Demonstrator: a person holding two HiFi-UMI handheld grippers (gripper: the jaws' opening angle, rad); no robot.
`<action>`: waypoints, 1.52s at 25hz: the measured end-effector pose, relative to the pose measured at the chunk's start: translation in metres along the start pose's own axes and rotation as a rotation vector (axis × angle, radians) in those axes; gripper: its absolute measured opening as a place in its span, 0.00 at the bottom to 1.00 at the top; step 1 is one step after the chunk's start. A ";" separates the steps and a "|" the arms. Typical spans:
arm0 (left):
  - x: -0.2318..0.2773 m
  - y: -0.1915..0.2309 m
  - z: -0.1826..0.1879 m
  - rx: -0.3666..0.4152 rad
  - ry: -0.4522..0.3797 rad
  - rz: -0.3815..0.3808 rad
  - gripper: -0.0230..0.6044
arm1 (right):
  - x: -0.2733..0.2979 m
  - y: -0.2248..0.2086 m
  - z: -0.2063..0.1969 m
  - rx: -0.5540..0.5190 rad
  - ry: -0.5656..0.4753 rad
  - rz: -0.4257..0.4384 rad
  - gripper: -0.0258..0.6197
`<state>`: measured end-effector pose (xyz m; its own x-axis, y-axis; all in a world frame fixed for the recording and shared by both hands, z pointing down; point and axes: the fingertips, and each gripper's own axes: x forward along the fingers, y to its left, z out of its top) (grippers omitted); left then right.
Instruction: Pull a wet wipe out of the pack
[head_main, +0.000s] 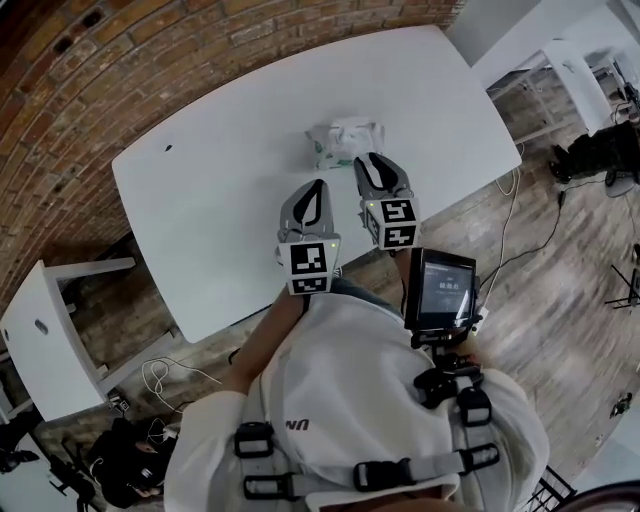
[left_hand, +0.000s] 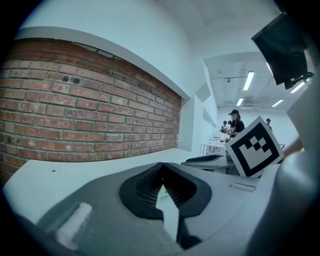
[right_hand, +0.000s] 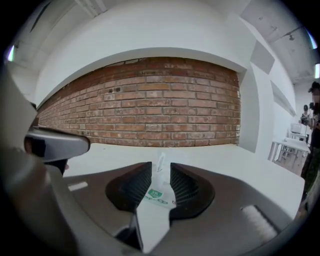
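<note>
Find wet wipe pack (head_main: 345, 143) lying on white table (head_main: 200, 200), a wipe (right_hand: 161, 160) poking up from its top. See right gripper (head_main: 376, 165) wide open just short of the pack, gripping nothing; left gripper (head_main: 317, 190) closed, empty.

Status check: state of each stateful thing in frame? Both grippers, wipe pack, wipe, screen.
Left gripper: shut, empty.
Right gripper: open, nothing gripped, pack ahead.
White soft wipe pack with green label: lying on white table, untouched.
White wet wipe: sticking up out of pack, not yet gripped.
Small black chest-mounted screen: lit.
</note>
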<state>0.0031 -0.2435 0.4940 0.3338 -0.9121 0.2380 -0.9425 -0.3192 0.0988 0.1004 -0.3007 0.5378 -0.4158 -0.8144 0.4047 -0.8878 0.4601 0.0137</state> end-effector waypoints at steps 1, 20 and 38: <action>0.002 0.001 0.001 0.001 -0.001 0.004 0.04 | 0.005 0.000 -0.003 -0.015 0.019 0.006 0.23; 0.026 0.015 0.009 -0.003 -0.008 0.054 0.04 | 0.046 -0.004 -0.034 -0.096 0.239 0.030 0.07; 0.033 0.004 0.012 -0.010 -0.021 0.023 0.04 | -0.009 -0.057 0.082 -0.025 -0.155 -0.125 0.06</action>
<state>0.0105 -0.2778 0.4901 0.3112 -0.9245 0.2203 -0.9499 -0.2952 0.1028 0.1391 -0.3485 0.4581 -0.3300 -0.9095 0.2528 -0.9300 0.3591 0.0780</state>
